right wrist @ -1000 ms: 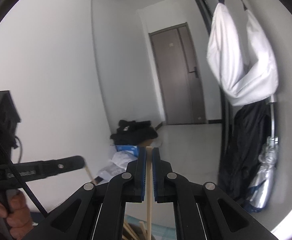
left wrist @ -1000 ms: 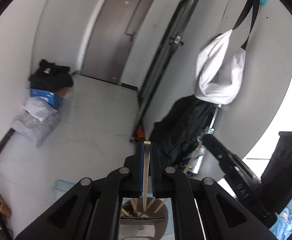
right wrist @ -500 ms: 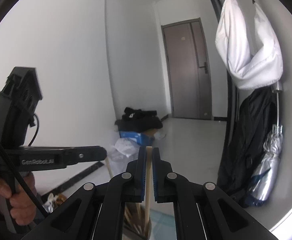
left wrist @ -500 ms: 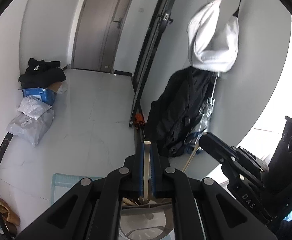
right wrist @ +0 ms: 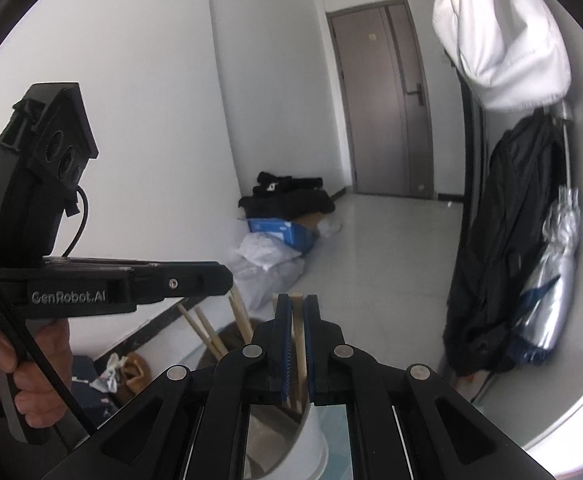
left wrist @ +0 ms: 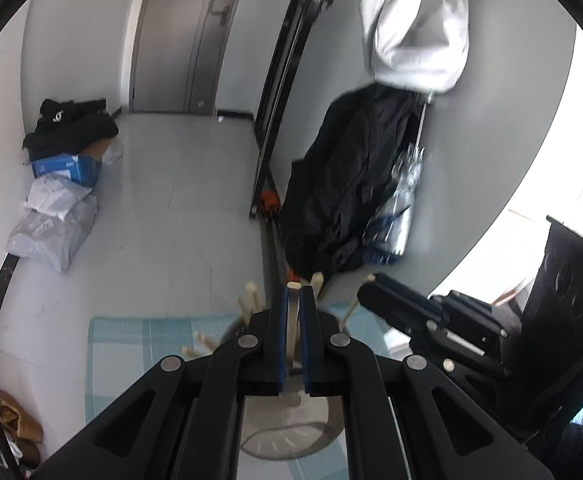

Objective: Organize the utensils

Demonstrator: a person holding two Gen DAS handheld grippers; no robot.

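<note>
My left gripper is shut on a pale wooden chopstick whose lower end hangs inside a round utensil holder below it. Several chopsticks stand in that holder. My right gripper is shut on another chopstick over the white rim of the holder, with several chopsticks leaning out at its left. The right gripper shows at the right of the left wrist view; the left gripper shows at the left of the right wrist view.
The holder stands on a light blue checked mat. Beyond lies a hallway floor with bags and a blue box by the left wall. A black coat, a silver umbrella and a white bag hang at the right.
Both grippers have tipped downward and come lower over the holder, each with its chopstick. More chopstick tops and the mat have come into view.
</note>
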